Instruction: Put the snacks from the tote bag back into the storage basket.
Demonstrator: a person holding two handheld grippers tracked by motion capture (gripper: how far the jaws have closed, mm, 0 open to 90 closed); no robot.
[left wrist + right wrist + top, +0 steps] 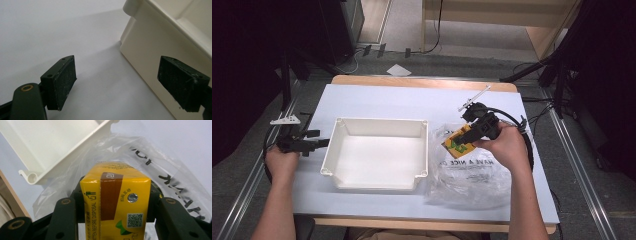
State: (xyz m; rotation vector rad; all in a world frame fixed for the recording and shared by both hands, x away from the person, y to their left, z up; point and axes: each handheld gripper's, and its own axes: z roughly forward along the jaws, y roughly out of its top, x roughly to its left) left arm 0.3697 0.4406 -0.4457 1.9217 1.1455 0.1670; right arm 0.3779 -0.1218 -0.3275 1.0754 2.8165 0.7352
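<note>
A yellow drink carton [458, 143] [115, 205] with a brown stripe and a foil straw hole is clamped between the jaws of my right gripper [467, 136] [115, 202], lifted just above a clear plastic bag [467, 172] [155, 172] printed with black letters. A white plastic bin [377, 152] [50, 147] stands empty in the middle of the table, left of the bag. My left gripper [319, 143] [117, 82] is open beside the bin's left wall [155, 55], low over the table, with nothing between its pads.
The white table top [382, 97] is bare behind the bin. Its wooden edge [422, 82] runs along the far side. Dark stands and cables flank the table on the floor.
</note>
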